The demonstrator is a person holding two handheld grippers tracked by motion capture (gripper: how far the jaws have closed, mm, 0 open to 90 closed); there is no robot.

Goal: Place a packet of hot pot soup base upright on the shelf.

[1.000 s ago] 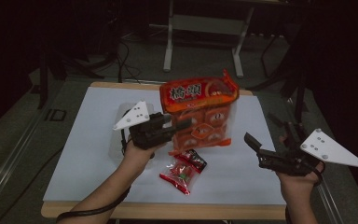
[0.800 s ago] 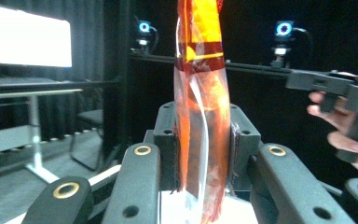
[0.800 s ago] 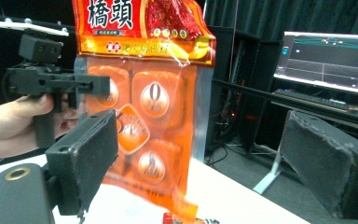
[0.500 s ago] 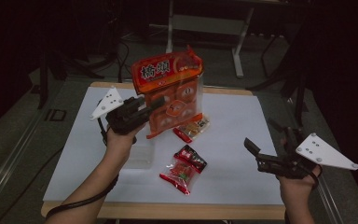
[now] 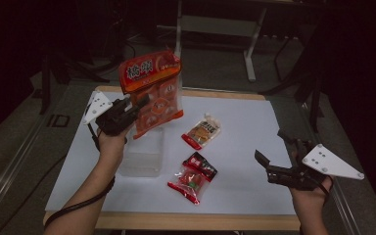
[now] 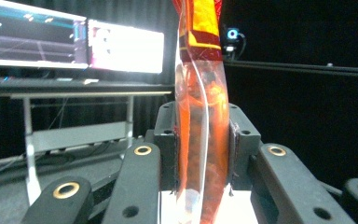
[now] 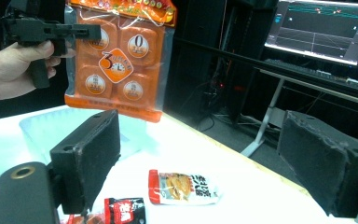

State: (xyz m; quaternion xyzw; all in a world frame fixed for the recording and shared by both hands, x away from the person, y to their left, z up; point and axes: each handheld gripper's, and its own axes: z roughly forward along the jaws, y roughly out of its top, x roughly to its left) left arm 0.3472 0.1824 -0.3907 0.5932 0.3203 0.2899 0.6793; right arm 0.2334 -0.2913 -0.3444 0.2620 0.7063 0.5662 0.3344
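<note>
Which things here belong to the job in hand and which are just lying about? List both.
In the job:
- large orange snack bag, lifted off the table
- left claw, shut on that bag
- clear plastic tray beneath the bag

Lying about:
- small orange packet on the table
- red snack packets on the table
- right claw, open, holding nothing

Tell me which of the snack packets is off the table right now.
The big orange bag, clamped upright in the left gripper above the clear tray. The small orange packet and the red packet lie flat on the table.
</note>
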